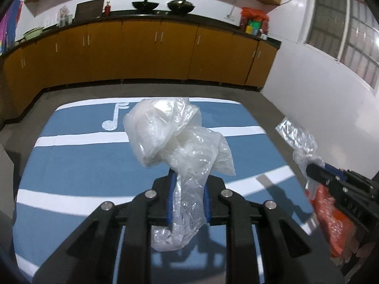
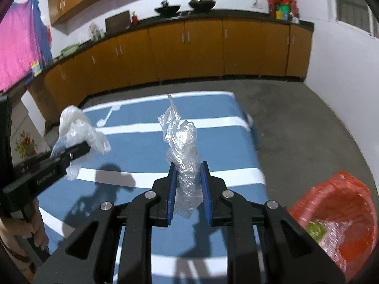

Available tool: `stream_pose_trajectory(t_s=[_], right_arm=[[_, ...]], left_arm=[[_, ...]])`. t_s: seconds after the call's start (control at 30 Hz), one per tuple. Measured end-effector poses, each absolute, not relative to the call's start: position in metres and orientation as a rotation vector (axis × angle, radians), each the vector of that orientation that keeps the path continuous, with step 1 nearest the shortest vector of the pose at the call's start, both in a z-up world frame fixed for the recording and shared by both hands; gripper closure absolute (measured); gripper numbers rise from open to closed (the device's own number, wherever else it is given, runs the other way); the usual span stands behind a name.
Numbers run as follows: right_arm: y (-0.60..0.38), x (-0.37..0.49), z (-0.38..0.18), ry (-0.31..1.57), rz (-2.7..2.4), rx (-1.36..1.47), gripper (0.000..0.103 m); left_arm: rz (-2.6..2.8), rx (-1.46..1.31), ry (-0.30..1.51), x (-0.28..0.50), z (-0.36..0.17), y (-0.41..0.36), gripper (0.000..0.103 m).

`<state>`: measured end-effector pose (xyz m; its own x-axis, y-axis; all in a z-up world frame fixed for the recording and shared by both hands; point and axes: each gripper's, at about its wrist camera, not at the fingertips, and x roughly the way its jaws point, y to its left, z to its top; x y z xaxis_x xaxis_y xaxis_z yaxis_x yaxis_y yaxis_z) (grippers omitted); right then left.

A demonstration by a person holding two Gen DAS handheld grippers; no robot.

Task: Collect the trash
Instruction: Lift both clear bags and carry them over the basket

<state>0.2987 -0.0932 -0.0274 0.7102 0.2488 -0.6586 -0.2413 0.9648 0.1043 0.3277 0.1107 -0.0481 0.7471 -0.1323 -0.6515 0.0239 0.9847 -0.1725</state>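
The trash here is two bits of plastic, and each claw has one. The left gripper (image 1: 188,201) pinches a milky plastic bag (image 1: 175,137) between its blue pads. The bag stands up from the claw and puffs out toward 12 o'clock, so its long way runs straight up and away. A tail of it hangs down below the pads.

The right gripper (image 2: 188,194) has a crinkly clear wrapper (image 2: 182,146) between its blue pads. The pads sit close on both sides of it, and I think they pinch it. The wrapper also stands tall, with its pointy tip toward 12 o'clock.

Both claws hang over the blue mat (image 2: 225,146) with white stripes and a music note.

The red bin (image 2: 341,215) is what counts most for the next move. In the right wrist view it lies at about 4 o'clock from the right claw, just off the mat's edge, with its open mouth facing up and some trash inside. The right claw looks nearer to it. The left claw is farther off, on the other side, so I think the wrapper goes in first.
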Motion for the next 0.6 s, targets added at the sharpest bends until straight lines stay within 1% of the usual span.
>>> stream_pose_trajectory(t_s=[0.17,0.37,0.6], right_arm=[[-0.123,0.260,-0.002,0.664,0.197,0.050,0.082],[-0.159,0.222,0.014,0.605,0.109,0.122,0.082],[-0.204,0.180,0.023,0.551,-0.004,0.166,0.082]], left_arm=[[-0.133,-0.145,0.698,0.298,-0.026,0.087,0.083],[-0.204,-0.107,0.647,0.268,0.000,0.047,0.083],[-0.305,-0.086,0.636,0.240,0.009,-0.004,0.083]])
